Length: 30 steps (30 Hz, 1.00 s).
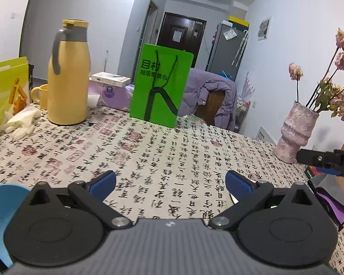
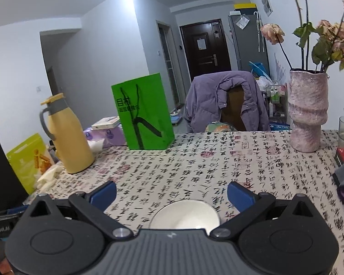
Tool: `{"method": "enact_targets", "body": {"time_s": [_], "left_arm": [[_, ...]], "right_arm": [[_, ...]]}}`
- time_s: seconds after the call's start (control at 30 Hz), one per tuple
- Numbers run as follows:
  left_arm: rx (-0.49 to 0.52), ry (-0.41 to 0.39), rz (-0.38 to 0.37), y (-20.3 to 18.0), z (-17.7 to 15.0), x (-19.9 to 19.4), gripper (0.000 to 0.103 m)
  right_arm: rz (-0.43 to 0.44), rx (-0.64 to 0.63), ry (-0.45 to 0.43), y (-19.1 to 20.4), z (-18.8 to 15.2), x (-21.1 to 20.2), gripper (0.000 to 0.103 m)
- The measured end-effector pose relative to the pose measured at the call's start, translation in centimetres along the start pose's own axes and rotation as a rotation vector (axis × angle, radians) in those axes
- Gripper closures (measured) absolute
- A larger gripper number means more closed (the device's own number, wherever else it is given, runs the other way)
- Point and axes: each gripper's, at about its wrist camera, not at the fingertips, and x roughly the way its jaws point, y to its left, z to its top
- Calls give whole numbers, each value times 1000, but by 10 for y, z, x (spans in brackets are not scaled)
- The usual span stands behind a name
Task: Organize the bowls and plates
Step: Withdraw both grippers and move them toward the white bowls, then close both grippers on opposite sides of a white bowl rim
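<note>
Calligraphy-printed cloth covers the table (image 2: 195,160), and everything on it can be placed from the green paper bag (image 2: 144,116) standing toward the far edge. To one side of the bag, in the right wrist view, sit a yellow thermos jug (image 2: 66,137), a purple tissue pack and a snack bag; to the other side, a pink vase (image 2: 307,112) of dried flowers. Behind the bag a purple jacket hangs over a chair.

Nearer than the bag, close under the right gripper (image 2: 171,196), a white bowl (image 2: 185,215) rests upright on the cloth. Its jaws are spread wide, the blue pads on either side of the bowl and above it, touching nothing.

The left gripper (image 1: 170,182) is likewise spread wide with only bare cloth between its pads. At the lower left edge of its view, well on the near side of the bag, a blue rounded shape (image 1: 2,208) shows; it may be a plate or bowl, but too little is visible to be sure.

By my reading the organizing has barely begun or sits between steps: neither claw holds anything, no stack of dishes is visible, and the white bowl has yet to be picked up and placed with the rest.
</note>
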Motion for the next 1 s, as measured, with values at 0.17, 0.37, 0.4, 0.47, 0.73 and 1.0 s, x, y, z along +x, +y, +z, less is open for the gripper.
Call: {"method": "enact_targets", "body": {"time_s": [0.17, 0.37, 0.4, 0.47, 0.73, 1.0], "left_arm": [[7, 33, 6, -19, 6, 22, 0], [42, 76, 19, -41, 5, 47, 0], [46, 85, 22, -44, 4, 51, 0], [54, 104, 33, -50, 3, 61, 0], [40, 191, 56, -68, 0, 95, 0], [86, 233, 91, -82, -4, 113, 0]], "right_arm": [[0, 10, 27, -11, 3, 22, 1], [9, 55, 68, -34, -12, 46, 7], [11, 66, 69, -38, -14, 49, 8], [15, 86, 82, -47, -19, 55, 9], [8, 103, 153, -57, -34, 75, 29], [-2, 93, 222, -57, -45, 88, 48]]}}
